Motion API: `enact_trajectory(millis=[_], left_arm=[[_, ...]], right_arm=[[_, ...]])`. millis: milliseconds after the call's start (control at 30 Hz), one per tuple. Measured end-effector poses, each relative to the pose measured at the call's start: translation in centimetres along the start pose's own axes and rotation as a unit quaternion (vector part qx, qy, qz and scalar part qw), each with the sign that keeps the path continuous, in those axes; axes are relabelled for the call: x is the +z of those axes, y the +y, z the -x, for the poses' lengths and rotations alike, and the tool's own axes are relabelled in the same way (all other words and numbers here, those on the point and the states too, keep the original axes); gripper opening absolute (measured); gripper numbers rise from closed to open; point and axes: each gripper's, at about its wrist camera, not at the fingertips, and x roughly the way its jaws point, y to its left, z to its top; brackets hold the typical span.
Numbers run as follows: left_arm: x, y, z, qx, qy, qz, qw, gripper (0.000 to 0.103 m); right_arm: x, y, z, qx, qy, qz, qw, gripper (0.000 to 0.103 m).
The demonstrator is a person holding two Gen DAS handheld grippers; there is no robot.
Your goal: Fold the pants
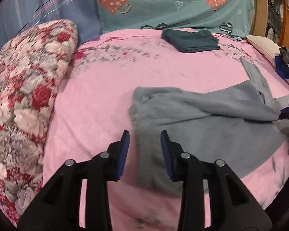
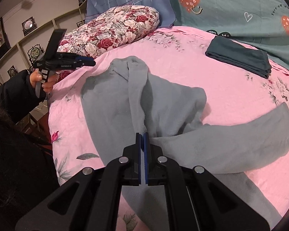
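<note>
Grey fleece pants [image 2: 163, 105] lie crumpled on the pink bed sheet [image 2: 221, 88], one leg curving off to the right. My right gripper [image 2: 142, 134] is shut on a raised ridge of the grey fabric near the crotch. The same gripper [image 1: 287, 111] shows at the right edge of the left wrist view, pinching the cloth. My left gripper [image 1: 145, 134] is open and hovers over the waistband end of the pants [image 1: 202, 119], its blue pads apart from the fabric. A hand holds the left gripper [image 2: 90, 62] above the bed's left edge.
A folded dark teal garment [image 2: 239, 57] lies at the back of the bed, seen as well in the left wrist view [image 1: 190, 40]. A floral pillow [image 1: 25, 96] sits at the left, teal and blue bedding behind. A white pillow and dark clothes [image 1: 285, 63] lie at the right edge.
</note>
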Motion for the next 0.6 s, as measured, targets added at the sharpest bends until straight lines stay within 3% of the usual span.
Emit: enact_trajectory(millis=[133, 267, 400, 600], left_arm=[[3.1, -2.8, -2.5, 0.016, 0.032, -0.015, 0.9993, 0.039], [6.4, -2.0, -6.1, 0.037, 0.054, -0.009, 0.9978, 0.044], [9.2, -0.3, -10.2, 0.03, 0.076, 0.017, 0.9965, 0.047], [9.1, 1.2, -15.9, -0.008, 0.174, 0.058, 0.983, 0.047]], right_arm=[[-0.7, 0.3, -0.7, 0.006, 0.011, 0.004, 1.0, 0.002], [-1.0, 0.1, -0.8, 0.013, 0.01, 0.0, 1.0, 0.002], [-1.1, -0.2, -1.0, 0.022, 0.009, -0.005, 1.0, 0.002], [-1.1, -0.3, -1.0, 0.027, 0.009, -0.006, 1.0, 0.002]])
